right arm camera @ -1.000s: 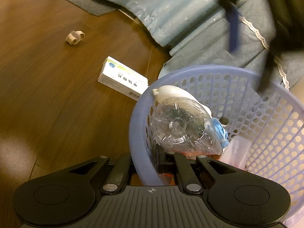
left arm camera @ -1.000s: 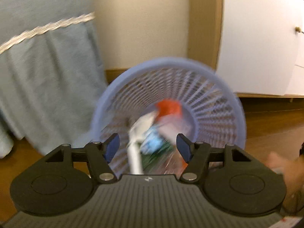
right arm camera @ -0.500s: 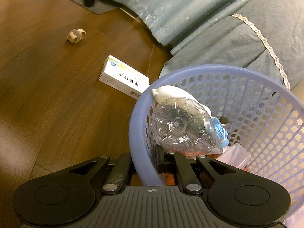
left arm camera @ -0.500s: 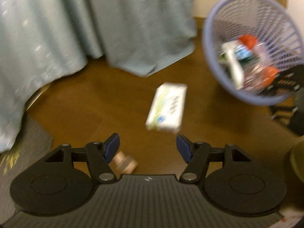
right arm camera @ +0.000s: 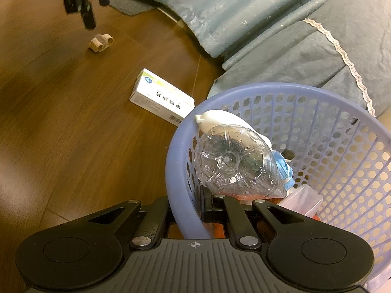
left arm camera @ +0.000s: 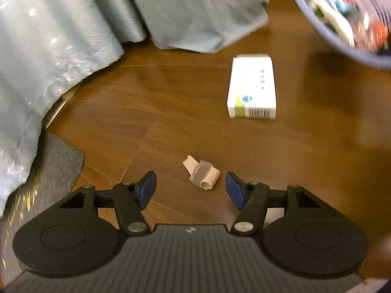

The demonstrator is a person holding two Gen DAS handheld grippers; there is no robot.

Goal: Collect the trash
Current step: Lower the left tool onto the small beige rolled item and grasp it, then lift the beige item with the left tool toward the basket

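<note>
A crumpled beige wad (left arm camera: 201, 174) lies on the wood floor, apart from both blue pads (left arm camera: 146, 189). My left gripper (left arm camera: 190, 183) hangs just over it with its jaws closing and the wad in the gap between them. In the right wrist view the same wad (right arm camera: 100, 42) sits just below the left gripper (right arm camera: 94, 12). A white medicine box (left arm camera: 251, 88) lies farther ahead on the floor. My right gripper (right arm camera: 187, 210) is shut on the near rim of the lilac basket (right arm camera: 176, 161), which holds a clear bottle (right arm camera: 232, 161) and other trash.
Teal curtains (left arm camera: 73, 36) hang down to the floor at the back and left. A grey mat (left arm camera: 56, 168) lies under them at the left. The basket (left arm camera: 342, 44) shows at the top right of the left wrist view, tilted.
My left gripper has swung away from the basket and come down toward the floor, over the crumpled wad. The right gripper and the basket have not moved.
</note>
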